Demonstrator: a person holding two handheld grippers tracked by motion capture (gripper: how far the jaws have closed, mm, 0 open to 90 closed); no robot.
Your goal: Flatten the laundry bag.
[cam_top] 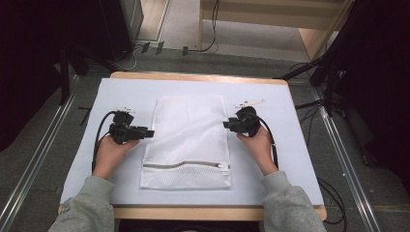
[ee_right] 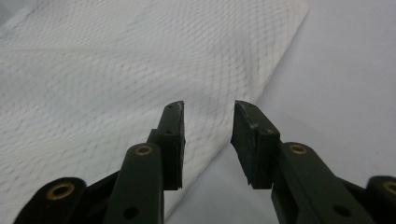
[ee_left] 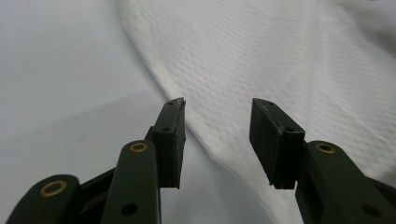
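High view: two grippers are flanking one white mesh laundry bag [cam_top: 186,140].

Left gripper [cam_top: 147,133] and right gripper [cam_top: 226,124] are both gaping wide, holding nothing.

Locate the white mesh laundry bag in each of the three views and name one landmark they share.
High view: the mesh bag lies flat at the table's middle, between both grippers, zipper near the person.
Left gripper view: it covers the upper right, its edge running between the open jaws.
Right gripper view: it covers the left and top.
Shared landmark: the pale blue mat beneath it.
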